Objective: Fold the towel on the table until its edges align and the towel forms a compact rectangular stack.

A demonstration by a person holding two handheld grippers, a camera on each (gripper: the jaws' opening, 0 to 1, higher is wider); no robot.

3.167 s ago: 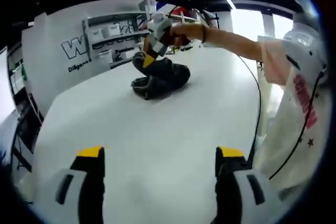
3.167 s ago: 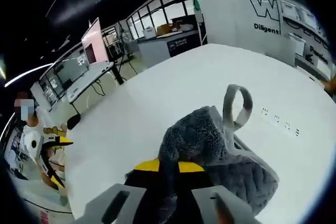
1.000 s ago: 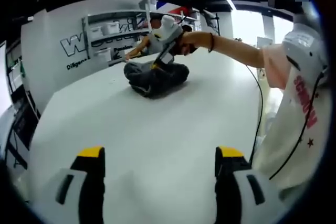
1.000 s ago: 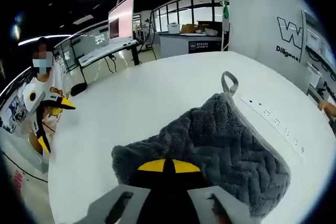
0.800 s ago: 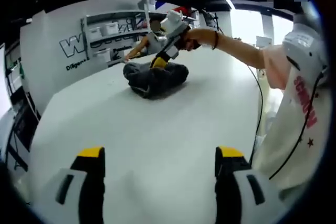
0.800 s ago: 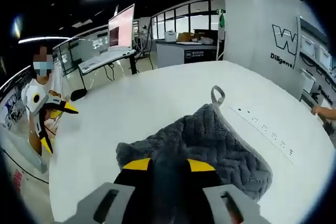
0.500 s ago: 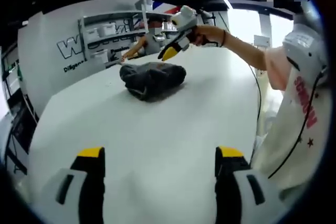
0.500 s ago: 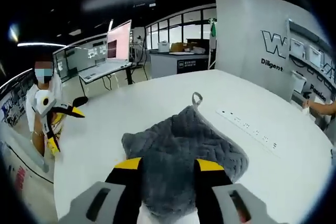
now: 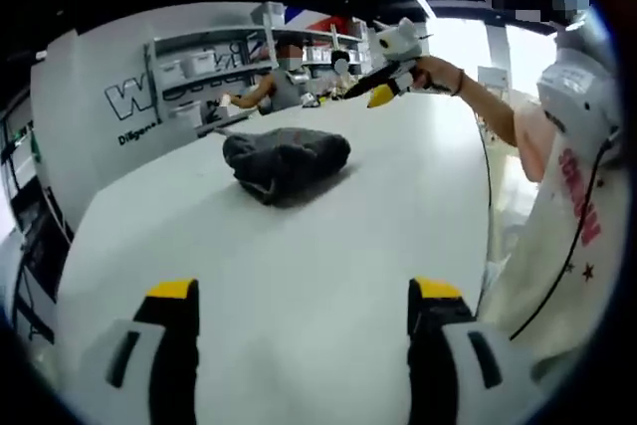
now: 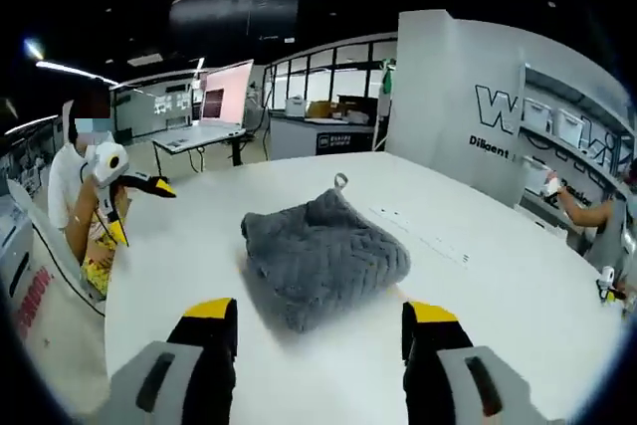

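The towel (image 10: 323,251) lies as a folded grey bundle near the middle of the white tabletop (image 10: 518,316), straight ahead of the right gripper (image 10: 317,335) and near it, with a bare strip of tabletop between its nearest corner and the yellow jaw tips. That gripper's jaws stand wide apart and hold nothing. Seen from there, the bundle sits cornerwise, its hanging loop (image 10: 340,181) at the far corner pointing away. In the left gripper view the towel (image 9: 286,159) is well apart from the left gripper (image 9: 304,325), whose jaws are likewise spread and empty, while the right gripper (image 9: 383,82) hangs in the air beyond and to one side of the bundle. So the right hand is the nearer one for any touch-up. The stack looks compact but lumpy (edges rounded, not crisply lined up), so whether it already counts as finished is a close call.
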